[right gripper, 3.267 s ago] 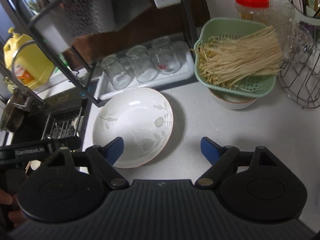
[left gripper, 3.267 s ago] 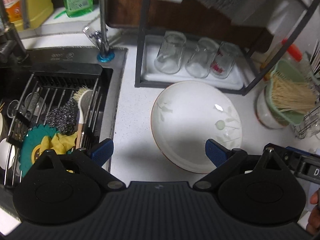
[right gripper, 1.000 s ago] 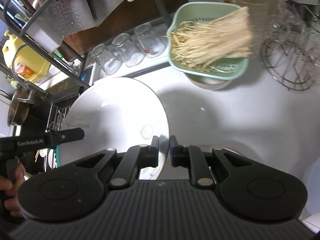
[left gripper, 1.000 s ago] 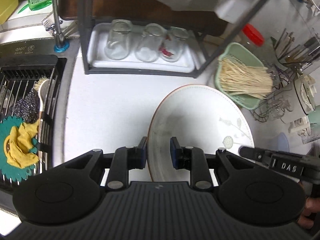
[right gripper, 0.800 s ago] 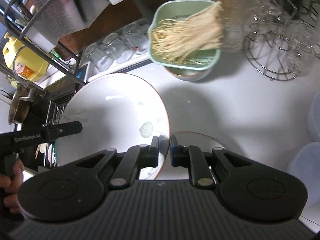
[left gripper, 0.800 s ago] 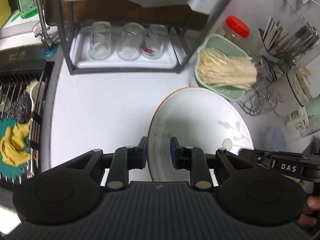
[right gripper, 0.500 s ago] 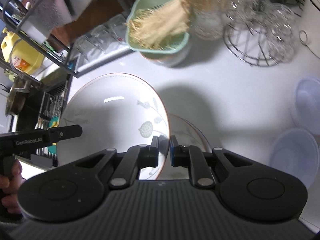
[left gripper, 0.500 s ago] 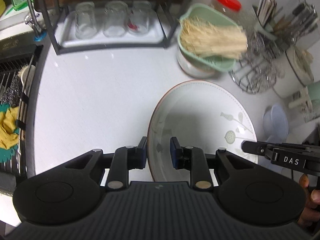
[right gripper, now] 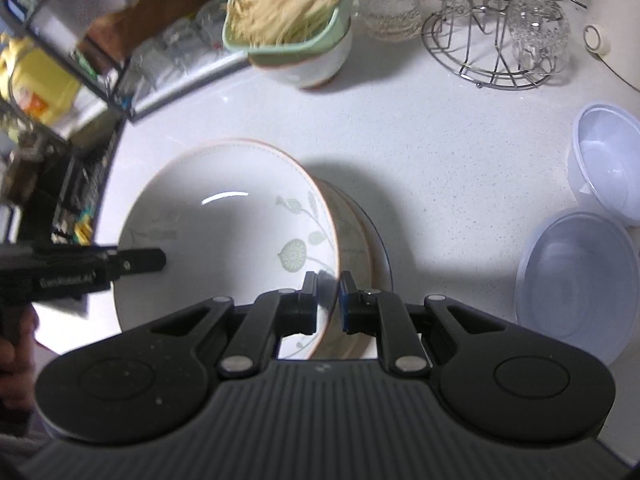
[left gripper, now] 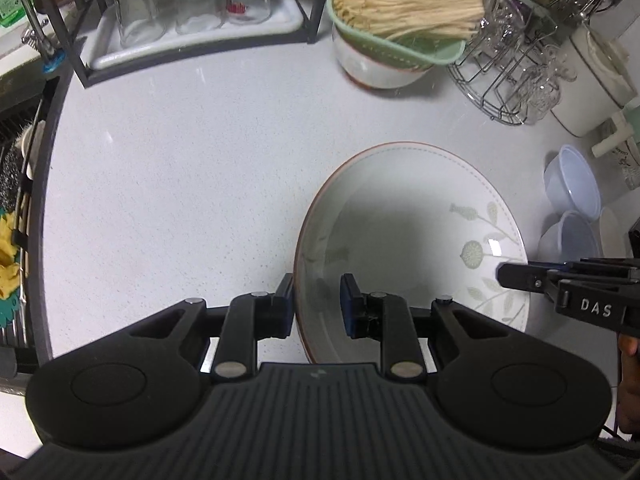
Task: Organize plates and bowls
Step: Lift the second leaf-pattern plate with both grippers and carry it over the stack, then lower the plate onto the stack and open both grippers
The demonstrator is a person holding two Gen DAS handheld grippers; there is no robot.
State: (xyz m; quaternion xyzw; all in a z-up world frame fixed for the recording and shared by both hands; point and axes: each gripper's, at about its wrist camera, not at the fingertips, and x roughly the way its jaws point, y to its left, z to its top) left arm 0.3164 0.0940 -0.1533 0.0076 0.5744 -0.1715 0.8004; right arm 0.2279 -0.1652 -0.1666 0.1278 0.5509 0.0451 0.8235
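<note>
A large white plate with green leaf print and a brown rim is held by both grippers above the white counter. My left gripper is shut on its left rim. My right gripper is shut on its right rim; the same plate shows in the right wrist view. Under the plate's right side sits a stack of dishes: a similar leaf-print bowl on a flat plate. The held plate hangs just above and left of that stack.
Two translucent plastic bowls sit at the right. A green colander of noodles on a white bowl, a wire glass rack, a tray of upturned glasses and the sink at left.
Both grippers closed on the plate's rims, lifted it and carried it right along the counter, away from the sink. It now hangs over the stack of dishes near the plastic bowls.
</note>
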